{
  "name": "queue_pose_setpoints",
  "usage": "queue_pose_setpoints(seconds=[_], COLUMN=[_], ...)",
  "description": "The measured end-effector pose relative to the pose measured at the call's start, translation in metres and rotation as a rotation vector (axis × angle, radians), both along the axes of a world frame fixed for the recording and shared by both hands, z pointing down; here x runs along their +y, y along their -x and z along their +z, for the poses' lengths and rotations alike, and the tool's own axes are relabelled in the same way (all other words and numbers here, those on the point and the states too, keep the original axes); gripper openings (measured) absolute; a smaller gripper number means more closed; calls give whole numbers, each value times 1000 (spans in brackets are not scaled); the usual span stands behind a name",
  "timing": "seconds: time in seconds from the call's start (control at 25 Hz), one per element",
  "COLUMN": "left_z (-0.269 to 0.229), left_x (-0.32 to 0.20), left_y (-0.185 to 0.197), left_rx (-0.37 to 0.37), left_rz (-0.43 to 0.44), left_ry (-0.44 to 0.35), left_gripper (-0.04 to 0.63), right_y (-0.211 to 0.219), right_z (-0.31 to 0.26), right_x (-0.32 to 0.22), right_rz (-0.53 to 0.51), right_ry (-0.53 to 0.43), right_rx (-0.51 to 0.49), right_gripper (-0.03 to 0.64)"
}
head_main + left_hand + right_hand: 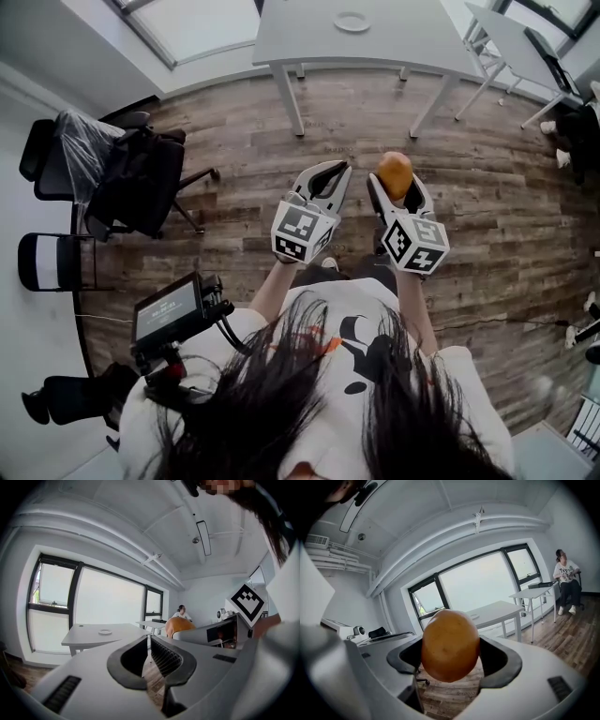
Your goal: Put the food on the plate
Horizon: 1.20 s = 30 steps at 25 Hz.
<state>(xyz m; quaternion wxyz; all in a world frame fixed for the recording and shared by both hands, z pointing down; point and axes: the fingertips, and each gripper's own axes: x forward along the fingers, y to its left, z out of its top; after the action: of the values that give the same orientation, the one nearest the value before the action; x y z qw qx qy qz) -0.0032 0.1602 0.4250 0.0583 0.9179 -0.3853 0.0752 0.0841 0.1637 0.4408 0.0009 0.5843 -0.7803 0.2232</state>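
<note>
Food (396, 174) gripped in right tool (397, 190) above wood floor (487, 187); right gripper view shows jaws pressing its sides. Left tool (332, 174) closed, empty. Head view: plate (352, 21) at 12 o'clock on tabletop (300, 37), well apart, open floor between.

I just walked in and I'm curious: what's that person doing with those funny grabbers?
A person is standing up with a gripper in each hand. The right gripper is clamped on a potato. The left gripper is shut and holds nothing. The plate sits on the white table ahead, and no food is on it.
</note>
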Motion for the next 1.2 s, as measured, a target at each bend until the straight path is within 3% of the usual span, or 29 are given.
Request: queue_pose_setpoints(seconds=[0.4, 0.92, 1.2], left_z=[1, -1, 10], left_x=[0, -13, -103], left_y=[5, 24, -11], left_rx=[36, 30, 31], left_rz=[-24, -89, -117], left_ry=[3, -20, 10], left_gripper=[6, 6, 6], right_y=[3, 17, -17], right_z=[-3, 1, 10], right_x=[3, -16, -106], right_rz=[-16, -65, -95], right_ry=[1, -4, 16], right_rx=[34, 47, 44], right_gripper=[367, 367, 367])
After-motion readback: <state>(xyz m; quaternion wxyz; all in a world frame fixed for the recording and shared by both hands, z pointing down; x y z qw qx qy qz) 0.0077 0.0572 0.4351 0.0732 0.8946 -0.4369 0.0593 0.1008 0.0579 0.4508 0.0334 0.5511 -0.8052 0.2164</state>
